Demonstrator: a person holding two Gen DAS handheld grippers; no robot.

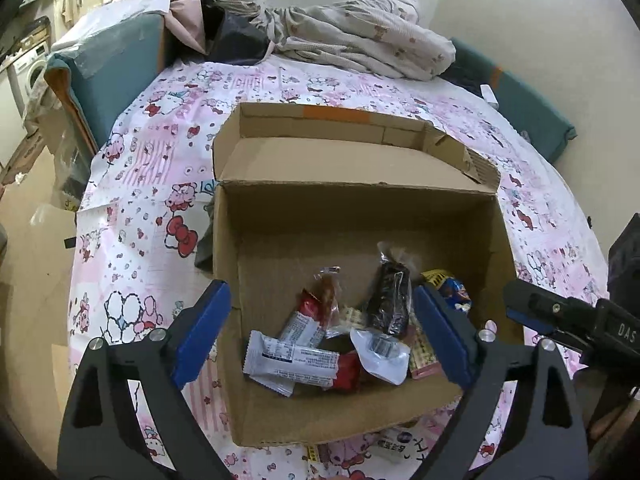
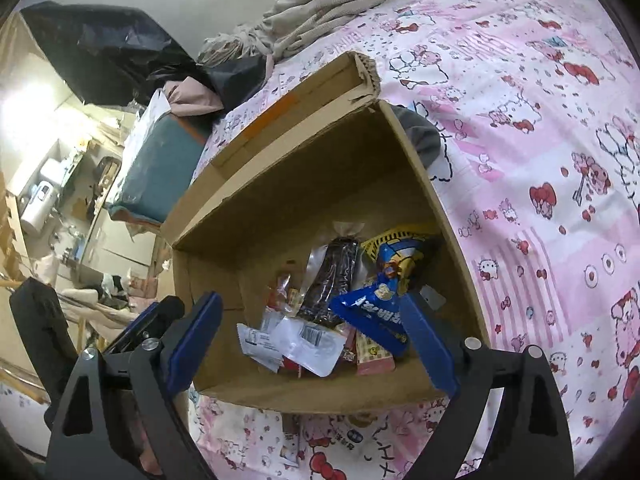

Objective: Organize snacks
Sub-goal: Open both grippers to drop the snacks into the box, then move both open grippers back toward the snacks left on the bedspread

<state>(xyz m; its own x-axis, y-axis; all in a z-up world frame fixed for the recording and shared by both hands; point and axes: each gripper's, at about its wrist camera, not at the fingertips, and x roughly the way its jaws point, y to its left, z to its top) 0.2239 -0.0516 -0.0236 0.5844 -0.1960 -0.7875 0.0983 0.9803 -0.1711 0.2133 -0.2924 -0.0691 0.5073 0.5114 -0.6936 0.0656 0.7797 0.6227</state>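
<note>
From the left wrist view, the left gripper (image 1: 320, 332) hangs spread wide and empty above the near end of the cardboard box (image 1: 356, 196), which sits on the pink patterned tablecloth (image 1: 152, 152). Several snacks already lie in the box: a white bar wrapper (image 1: 290, 362), a dark chocolate-coloured packet (image 1: 390, 300), a clear pouch (image 1: 380, 354) and a red-and-white bar (image 1: 308, 316), all heaped toward the near wall. The far half of the box floor is bare, so there is room to drop more. One packet (image 1: 396, 442) lies outside on the cloth, just beside the near wall (probably still to be put in). The right gripper (image 1: 560, 316) shows at the right edge, outside the box.

From the right wrist view, the right gripper (image 2: 316, 332) is also wide apart; a blue snack bag (image 2: 372, 316) lies against its right finger, not pinched, resting on the heap. The upright flap (image 2: 304, 96) at the far side is the edge to mind.
</note>
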